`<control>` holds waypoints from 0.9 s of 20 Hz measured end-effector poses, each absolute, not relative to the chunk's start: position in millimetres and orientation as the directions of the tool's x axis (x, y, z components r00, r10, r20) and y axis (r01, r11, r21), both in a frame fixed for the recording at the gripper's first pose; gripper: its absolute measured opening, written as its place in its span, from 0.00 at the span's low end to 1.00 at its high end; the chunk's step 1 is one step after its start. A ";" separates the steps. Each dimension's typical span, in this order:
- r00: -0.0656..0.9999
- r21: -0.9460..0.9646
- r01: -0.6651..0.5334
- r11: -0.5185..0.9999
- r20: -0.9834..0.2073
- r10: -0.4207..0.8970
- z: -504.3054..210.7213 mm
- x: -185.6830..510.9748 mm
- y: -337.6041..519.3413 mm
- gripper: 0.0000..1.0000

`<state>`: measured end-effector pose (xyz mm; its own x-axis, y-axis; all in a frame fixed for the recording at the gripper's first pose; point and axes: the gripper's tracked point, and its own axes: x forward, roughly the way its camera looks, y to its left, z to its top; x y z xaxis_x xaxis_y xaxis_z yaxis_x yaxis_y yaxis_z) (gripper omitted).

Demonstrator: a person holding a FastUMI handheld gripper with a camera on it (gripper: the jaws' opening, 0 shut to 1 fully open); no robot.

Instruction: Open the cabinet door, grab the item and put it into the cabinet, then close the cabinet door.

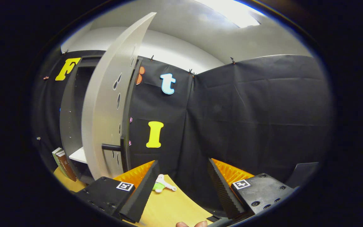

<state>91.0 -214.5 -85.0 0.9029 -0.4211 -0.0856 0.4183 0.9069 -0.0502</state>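
Dark cabinet (71, 126) off to the left beyond the tool, standing on the wooden bench (169, 205). Door already swung open: pale grey cabinet door (106, 119) sticking out edge-on toward the camera, with a few teardrop-shaped cutouts down its face and a dark bar handle (111, 147) low on it. Behind the door, a white shelf (79, 155) visible inside the cabinet, looks bare on the part that shows. Couple of books (62, 164) leaning against the cabinet's left side, down on the bench.

Tool (183, 186) down at the bottom, fingers spread wide apart, nothing pinched between them, just bare bench in the gap. Square black-and-white marker on each finger's mount.

Item to go in: small toy (162, 185), green body with white limbs by the look of it, lying on the bench just ahead of the left finger and partly hidden behind its tip. Sits right of the cabinet door's bottom edge, close to the black cloth wall. Not touching either finger, not inside the cabinet. Too small and half covered to tell exactly what kind of toy.

Tiny bit of a person's fingertips (191, 224) peeking in below the tool.
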 end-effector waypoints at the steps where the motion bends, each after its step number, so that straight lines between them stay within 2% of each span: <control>1: 0.907 -0.046 0.407 0.912 -0.099 -0.409 -90.0 96.0 -213.9 0.98; 4: 0.925 0.001 0.363 0.932 -0.120 -0.360 -94.5 99.8 -207.8 0.97; 10: 0.930 0.064 0.349 0.935 -0.143 -0.338 -101.6 105.7 -202.6 0.95; 18: 0.927 -0.035 0.359 0.933 -0.105 -0.360 -88.0 106.3 -173.3 0.95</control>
<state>106.3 -173.3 -88.0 0.9269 -0.3602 -0.1050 0.3586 0.9328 -0.0346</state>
